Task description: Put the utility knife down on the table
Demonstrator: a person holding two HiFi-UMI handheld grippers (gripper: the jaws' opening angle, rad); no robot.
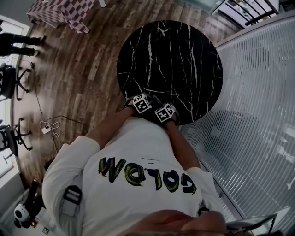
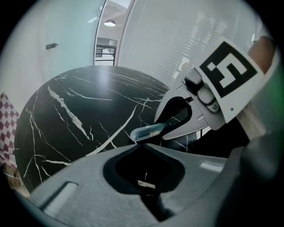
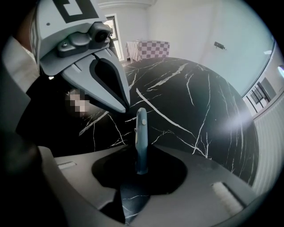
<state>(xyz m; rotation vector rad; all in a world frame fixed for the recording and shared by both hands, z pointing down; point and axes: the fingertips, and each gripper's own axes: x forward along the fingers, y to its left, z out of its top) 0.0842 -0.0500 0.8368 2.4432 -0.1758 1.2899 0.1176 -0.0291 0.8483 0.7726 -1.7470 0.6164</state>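
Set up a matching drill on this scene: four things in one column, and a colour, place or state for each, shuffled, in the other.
Things
1. utility knife
2. left gripper
3. round table
4. checkered cloth

Place, colour or state
A. black with white veins
B. jaws together, nothing between them
C. farther off in the room, apart from the table
D. between the jaws of the right gripper

Pairs: 1-D, 2-B, 3-A, 4-C
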